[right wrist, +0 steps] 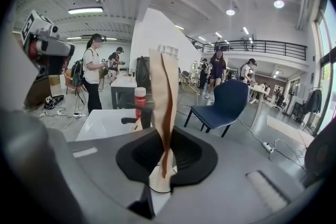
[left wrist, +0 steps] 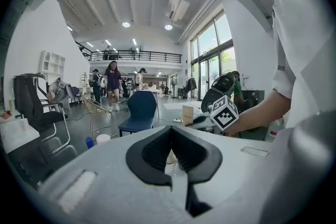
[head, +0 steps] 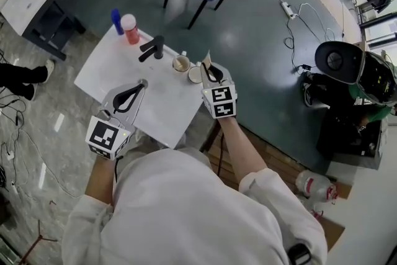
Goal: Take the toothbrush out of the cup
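Now right hand-held gripper [right wrist: 164, 155] pinches one toothbrush [right wrist: 161, 97]; left hand-held gripper [left wrist: 171, 136] closed; two cups [head: 181, 63] [head: 195, 74].

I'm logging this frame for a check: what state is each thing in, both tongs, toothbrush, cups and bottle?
left tongs: shut, empty.
right tongs: shut on the toothbrush.
toothbrush: upright, bristles up, lower end at the white cup's mouth.
white cup: upright on the table, under the right tongs.
second cup: upright, open.
red bottle: upright, capped.

White shirt [head: 186, 208]; grey left gripper [head: 142, 84], right gripper [head: 208, 66]; black jaws; marker cubes [head: 109, 136].
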Demonstrator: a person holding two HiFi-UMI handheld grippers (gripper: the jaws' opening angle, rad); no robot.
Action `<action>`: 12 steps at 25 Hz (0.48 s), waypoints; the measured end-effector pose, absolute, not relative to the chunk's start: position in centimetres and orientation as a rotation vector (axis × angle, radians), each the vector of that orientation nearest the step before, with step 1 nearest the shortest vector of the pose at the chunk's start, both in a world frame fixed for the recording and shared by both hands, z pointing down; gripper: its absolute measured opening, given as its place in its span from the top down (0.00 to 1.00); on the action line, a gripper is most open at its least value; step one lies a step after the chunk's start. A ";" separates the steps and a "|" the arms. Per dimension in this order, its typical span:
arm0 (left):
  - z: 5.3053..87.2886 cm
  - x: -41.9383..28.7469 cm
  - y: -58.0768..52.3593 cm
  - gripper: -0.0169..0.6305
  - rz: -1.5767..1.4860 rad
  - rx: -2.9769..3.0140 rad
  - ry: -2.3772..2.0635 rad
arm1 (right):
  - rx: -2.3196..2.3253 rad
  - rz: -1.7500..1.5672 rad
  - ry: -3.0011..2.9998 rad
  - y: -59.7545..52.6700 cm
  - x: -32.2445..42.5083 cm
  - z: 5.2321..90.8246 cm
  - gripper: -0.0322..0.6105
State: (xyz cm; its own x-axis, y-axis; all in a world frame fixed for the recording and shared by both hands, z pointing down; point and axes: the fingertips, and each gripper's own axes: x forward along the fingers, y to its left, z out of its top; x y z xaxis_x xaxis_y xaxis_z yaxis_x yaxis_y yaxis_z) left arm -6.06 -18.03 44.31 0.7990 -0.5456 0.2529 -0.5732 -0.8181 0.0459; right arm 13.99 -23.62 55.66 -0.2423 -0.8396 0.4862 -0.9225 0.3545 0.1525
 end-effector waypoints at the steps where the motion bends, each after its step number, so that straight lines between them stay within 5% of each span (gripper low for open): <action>1: 44.3 -5.8 -18.1 0.96 0.345 2.869 -0.887 | 1.541 0.218 -2.139 -23.6 14.1 55.1 0.90; 12: 44.0 -3.7 -18.8 0.96 0.318 2.911 -0.794 | 1.670 0.198 -2.198 -22.0 14.8 48.8 0.90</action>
